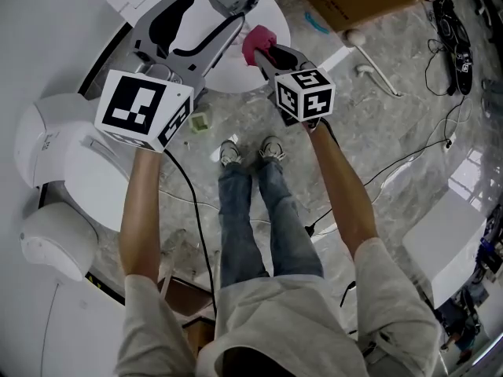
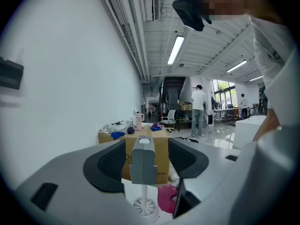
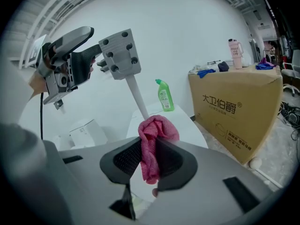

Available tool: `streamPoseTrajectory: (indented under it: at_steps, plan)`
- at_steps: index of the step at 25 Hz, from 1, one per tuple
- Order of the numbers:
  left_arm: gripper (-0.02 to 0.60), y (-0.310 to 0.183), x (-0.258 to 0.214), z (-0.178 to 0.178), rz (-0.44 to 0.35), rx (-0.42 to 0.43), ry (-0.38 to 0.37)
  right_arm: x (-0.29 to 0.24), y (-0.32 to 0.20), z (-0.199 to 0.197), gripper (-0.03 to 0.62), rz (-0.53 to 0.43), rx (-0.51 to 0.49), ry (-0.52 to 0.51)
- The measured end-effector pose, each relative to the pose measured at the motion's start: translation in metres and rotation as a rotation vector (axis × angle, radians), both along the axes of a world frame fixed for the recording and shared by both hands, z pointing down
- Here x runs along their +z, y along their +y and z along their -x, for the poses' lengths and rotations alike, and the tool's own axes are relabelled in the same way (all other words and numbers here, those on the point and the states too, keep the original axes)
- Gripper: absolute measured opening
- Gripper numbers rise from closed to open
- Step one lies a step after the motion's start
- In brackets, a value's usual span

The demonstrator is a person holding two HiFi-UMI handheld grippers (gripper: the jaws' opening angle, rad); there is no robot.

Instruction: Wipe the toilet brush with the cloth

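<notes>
White surface [image 1: 228, 73] below; brush handle [image 2: 142, 165] between left tool's [image 2: 146, 147] spread jaws

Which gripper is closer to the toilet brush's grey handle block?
Left. The left gripper has the grey handle block between its open jaws; the right gripper, shut on the pink cloth, sits lower, by the white shaft.

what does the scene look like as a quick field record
toilet brush: tilted, grey handle up, head down
left tool: open, brush handle between its jaws, gaps either side
right tool: shut on pink cloth
cloth contact: appears to lie against the brush shaft
nearby: green bottle, cardboard box
</notes>
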State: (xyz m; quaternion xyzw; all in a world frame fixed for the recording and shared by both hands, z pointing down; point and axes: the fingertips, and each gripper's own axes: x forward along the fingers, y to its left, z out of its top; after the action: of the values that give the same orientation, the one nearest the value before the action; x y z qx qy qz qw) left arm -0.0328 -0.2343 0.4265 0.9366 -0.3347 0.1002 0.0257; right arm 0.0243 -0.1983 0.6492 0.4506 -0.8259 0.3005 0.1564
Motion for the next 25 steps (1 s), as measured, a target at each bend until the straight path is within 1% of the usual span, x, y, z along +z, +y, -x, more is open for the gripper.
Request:
streamPoseTrajectory:
  at_steps: [4,8,11,14,16,18,19,22,25]
  plan:
    - [0.284,0.002,-0.012,0.021,-0.012,-0.084,0.037,-0.010,0.003,-0.011,0.098,-0.021,0.013,-0.006]
    - [0.284,0.012,0.000,0.069,0.002,-0.216,0.046,-0.018,0.010,-0.019,0.098,-0.060,0.031,0.004]
    - [0.282,0.029,0.035,0.103,0.062,-0.301,0.019,-0.028,0.023,-0.025,0.098,-0.103,0.043,0.028]
    - [0.271,0.060,0.079,0.119,0.142,-0.338,-0.032,-0.036,0.040,-0.033,0.098,-0.130,0.048,0.048]
    - [0.225,0.084,0.106,0.125,0.197,-0.364,-0.046,-0.038,0.053,-0.040,0.098,-0.135,0.049,0.068]
    - [0.177,0.105,0.128,0.132,0.249,-0.400,-0.041,-0.042,0.067,-0.048,0.098,-0.140,0.053,0.095]
    - [0.140,0.114,0.137,0.135,0.271,-0.419,-0.039,-0.044,0.073,-0.051,0.098,-0.143,0.056,0.109]
    - [0.058,0.138,0.159,0.143,0.319,-0.477,-0.039,-0.051,0.092,-0.061,0.098,-0.145,0.057,0.144]
    - [0.028,0.154,0.169,0.149,0.334,-0.515,-0.058,-0.058,0.110,-0.065,0.098,-0.145,0.046,0.170]
